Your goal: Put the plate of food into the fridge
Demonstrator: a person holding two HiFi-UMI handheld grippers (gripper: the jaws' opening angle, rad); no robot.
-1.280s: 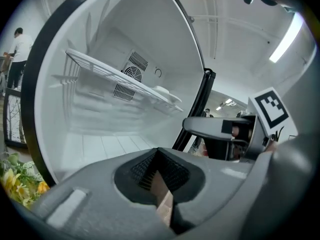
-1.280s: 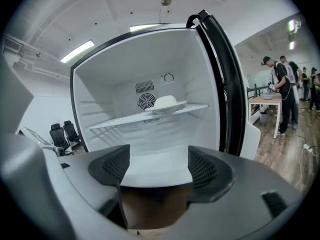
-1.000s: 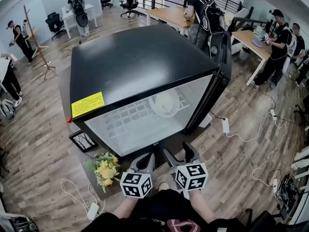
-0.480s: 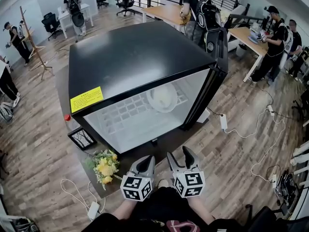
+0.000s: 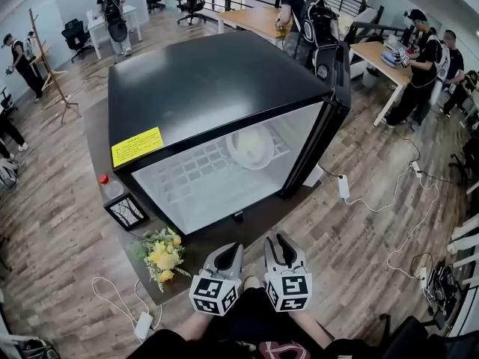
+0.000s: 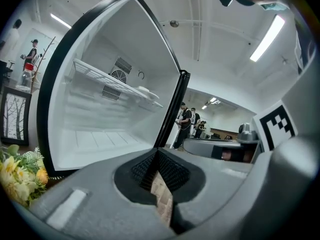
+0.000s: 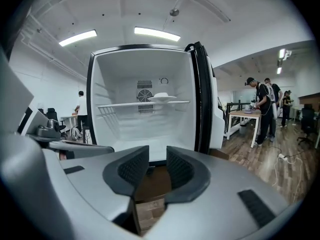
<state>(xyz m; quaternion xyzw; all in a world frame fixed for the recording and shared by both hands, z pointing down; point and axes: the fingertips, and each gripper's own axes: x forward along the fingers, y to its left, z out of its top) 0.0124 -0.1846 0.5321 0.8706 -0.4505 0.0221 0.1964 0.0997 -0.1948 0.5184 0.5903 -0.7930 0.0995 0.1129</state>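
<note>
A: Left claw (image 5: 235, 248) status?

B: Jaws pressed together, pad against pad, with nothing between them. In the left gripper view, the left claw (image 6: 156, 152) points at the lower front edge of the fridge (image 6: 100, 129).

A: Right claw (image 5: 279, 241)?

B: Jaws are closing. The right gripper view shows a narrow gap at the right claw (image 7: 157, 158), and only the brown board under the fridge shows through it. Both claws hang side by side, near the person's body and well short of the fridge (image 5: 209, 88).

A: Plate location?

B: The plate (image 5: 251, 148) rests on the wire shelf (image 7: 120, 104) inside the fridge, toward the right half. In the right gripper view, the plate (image 7: 161, 97) sits just in front of the round fan grille on the back wall. What is on it cannot be made out.

A: Door?

B: The door (image 5: 337, 73) is swung fully open at the right side of the cabinet.

A: Surroundings?

B: Flowers (image 5: 161, 256) lie at the left front corner, near the left claw. A picture frame (image 5: 127, 212) stands just behind them.
</note>
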